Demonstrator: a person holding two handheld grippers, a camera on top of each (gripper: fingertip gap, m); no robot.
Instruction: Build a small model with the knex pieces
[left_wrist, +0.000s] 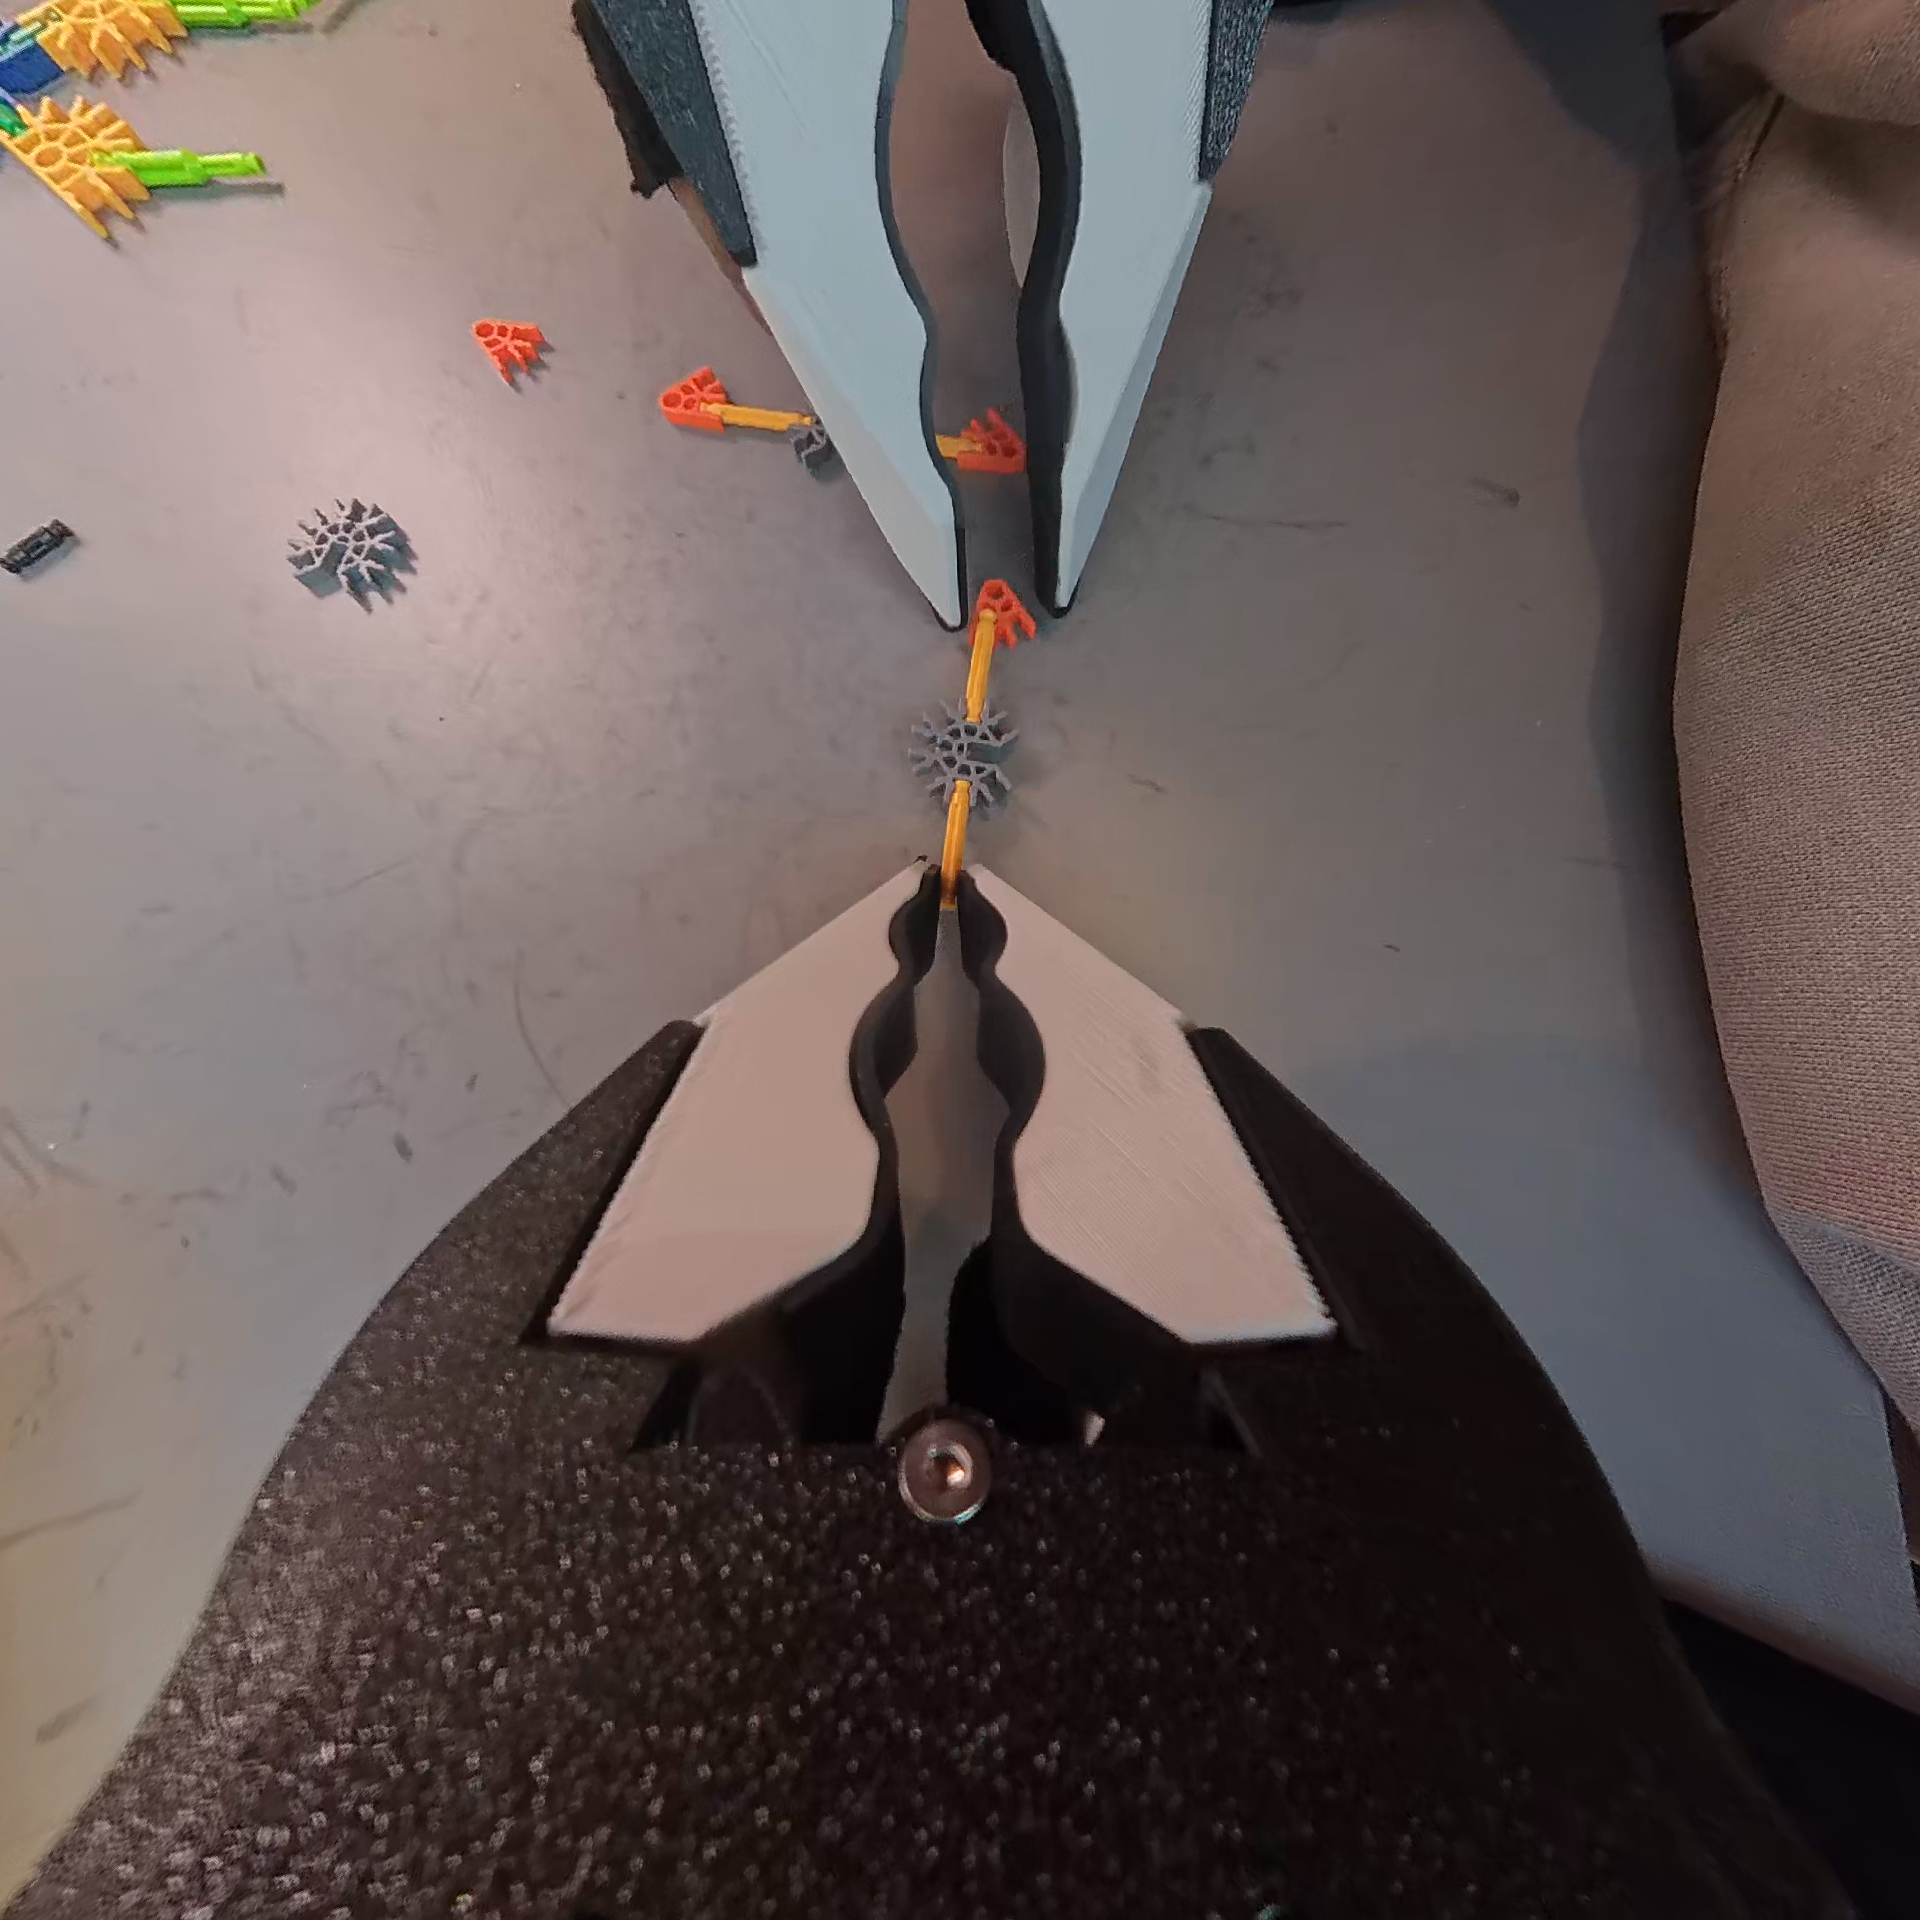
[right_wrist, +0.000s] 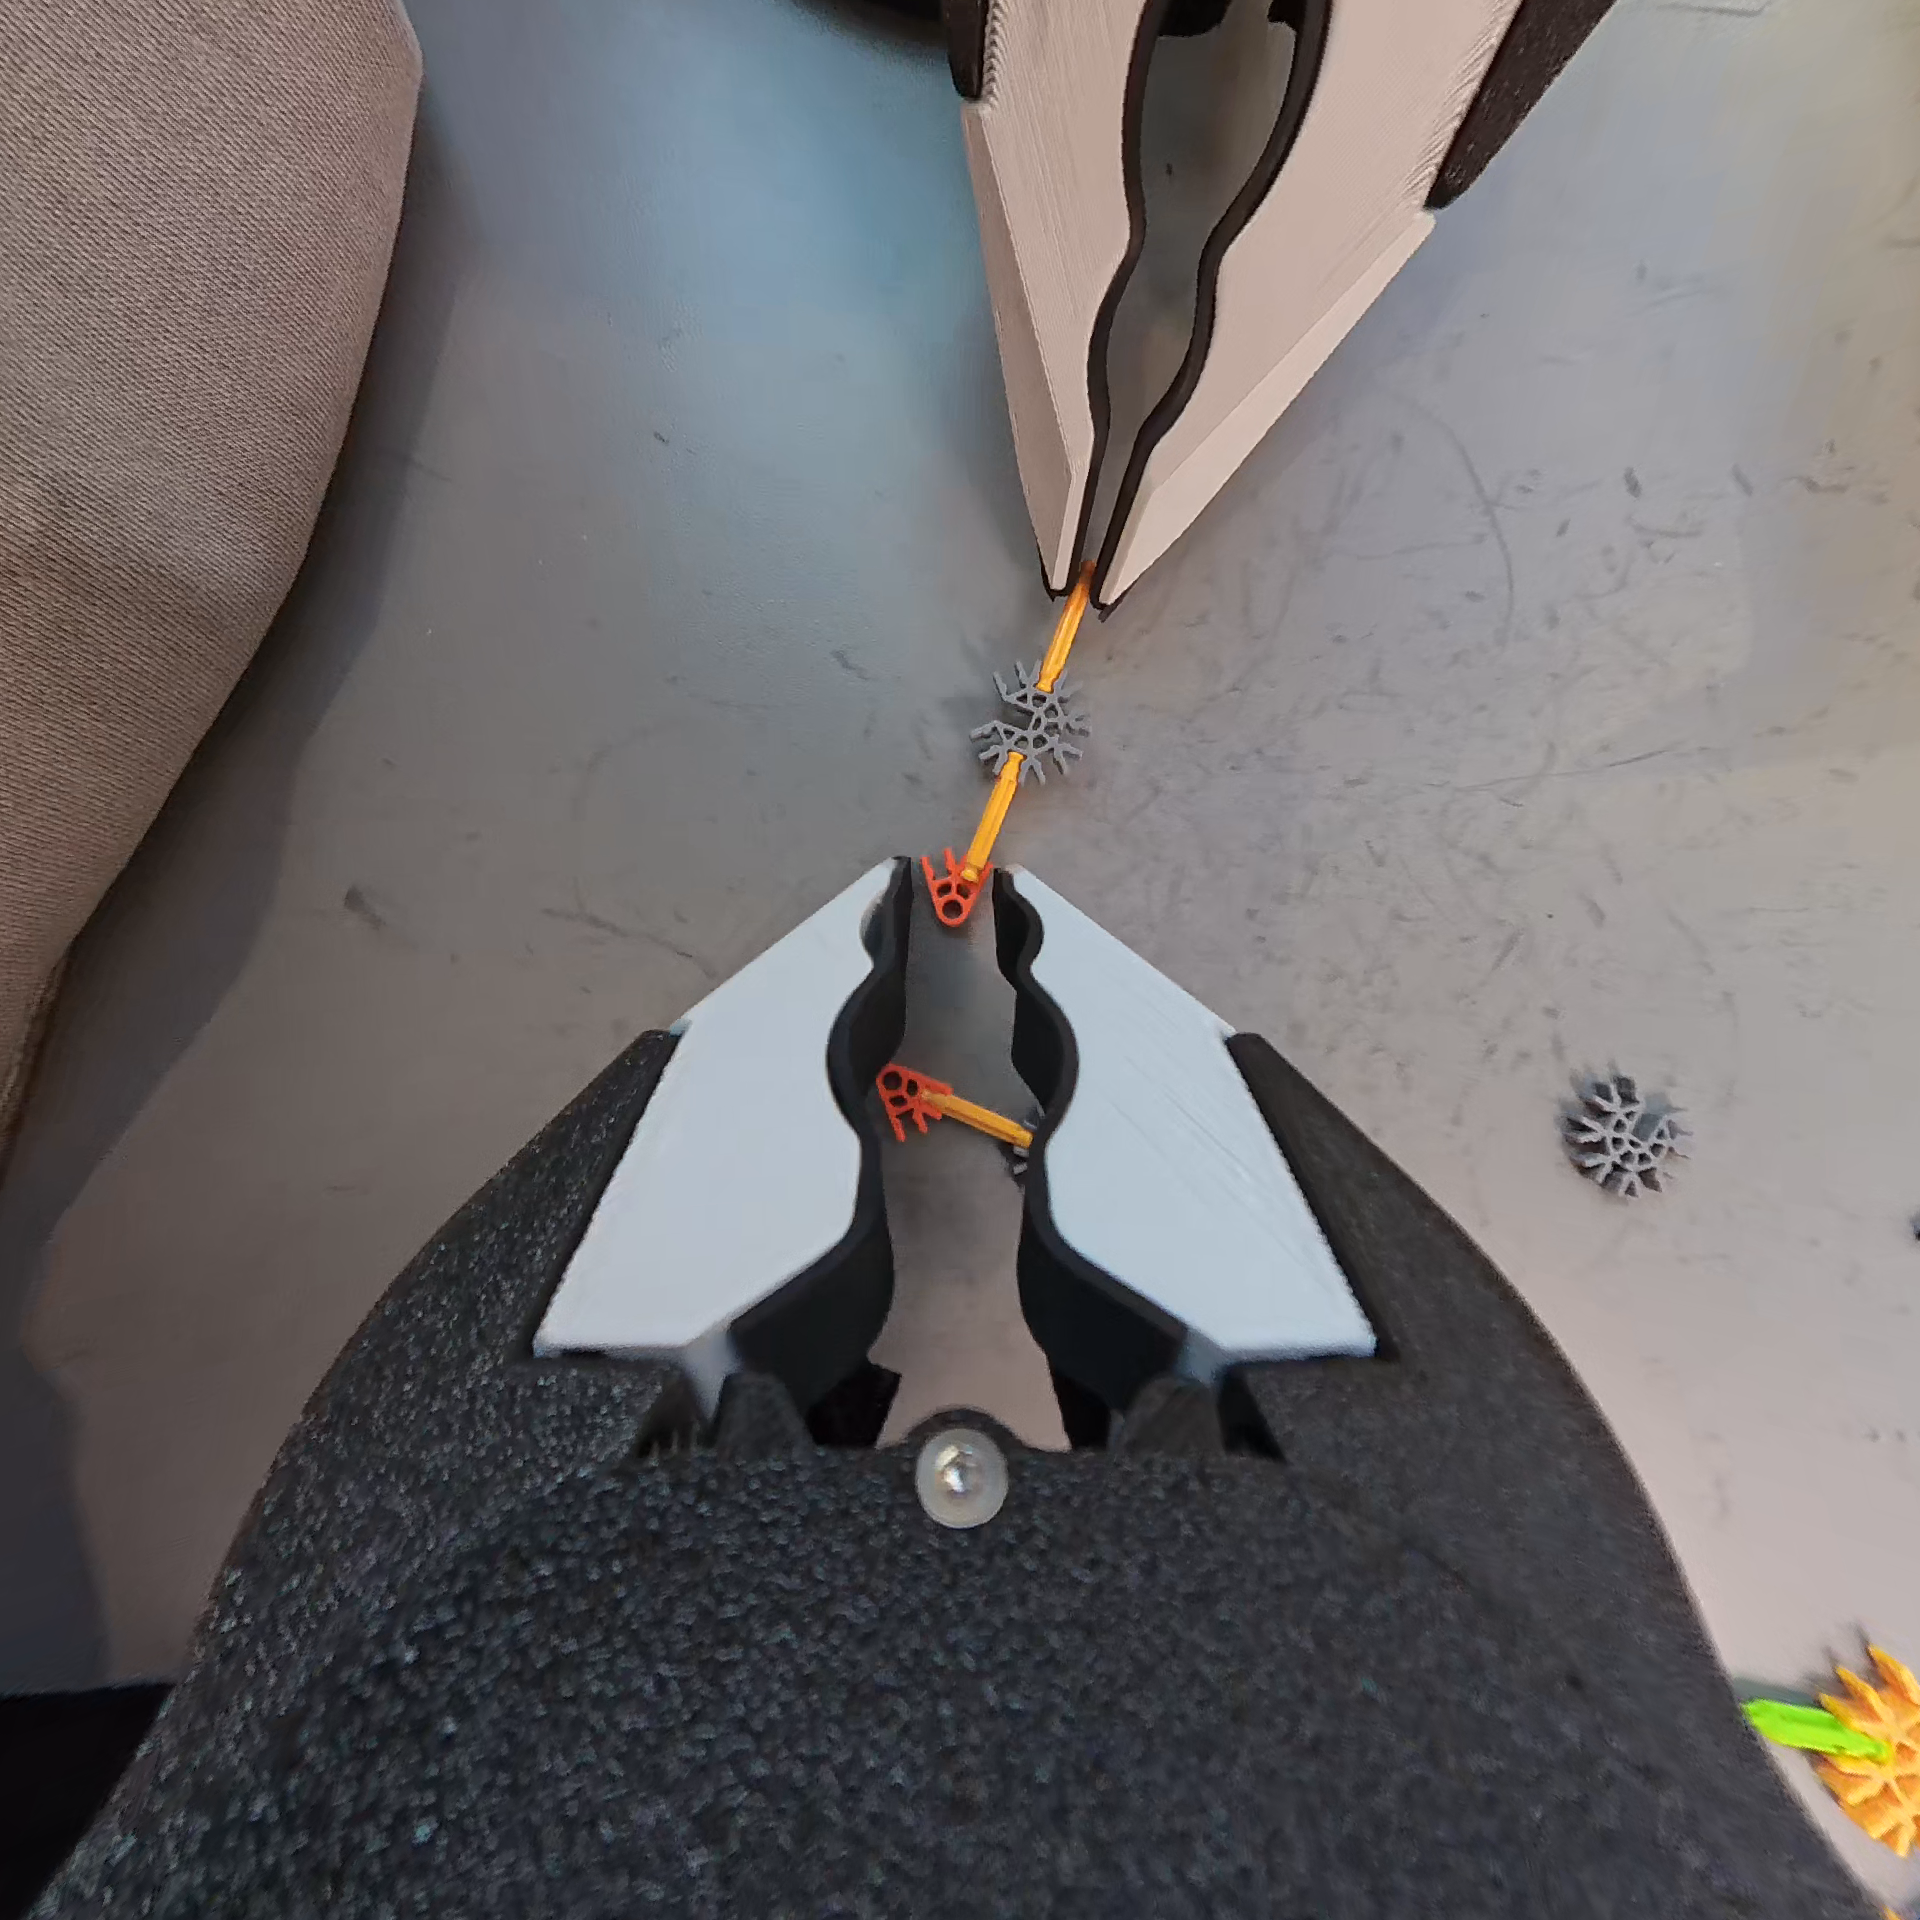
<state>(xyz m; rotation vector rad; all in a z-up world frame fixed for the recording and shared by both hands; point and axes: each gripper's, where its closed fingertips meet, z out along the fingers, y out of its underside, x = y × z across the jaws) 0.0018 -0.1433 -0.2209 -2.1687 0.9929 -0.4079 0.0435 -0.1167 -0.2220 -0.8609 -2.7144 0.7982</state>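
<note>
A small assembly lies on the grey table: an orange connector, a yellow rod, a grey snowflake connector and a second yellow rod. My left gripper is shut on the end of that second rod; it also shows in the right wrist view. My right gripper is narrowly open, its fingertips on either side of the orange connector, with a small gap on one side. The grey snowflake connector sits between the two grippers.
Under the right gripper lies another piece with an orange connector and yellow rod. A loose orange connector, a grey snowflake, a small black piece and yellow-green assemblies lie left. Beige fabric borders the right. There is about 6 centimetres between the tips of the two grippers. My right gripper's tips are some 12 centimetres from the loose orange connector.
</note>
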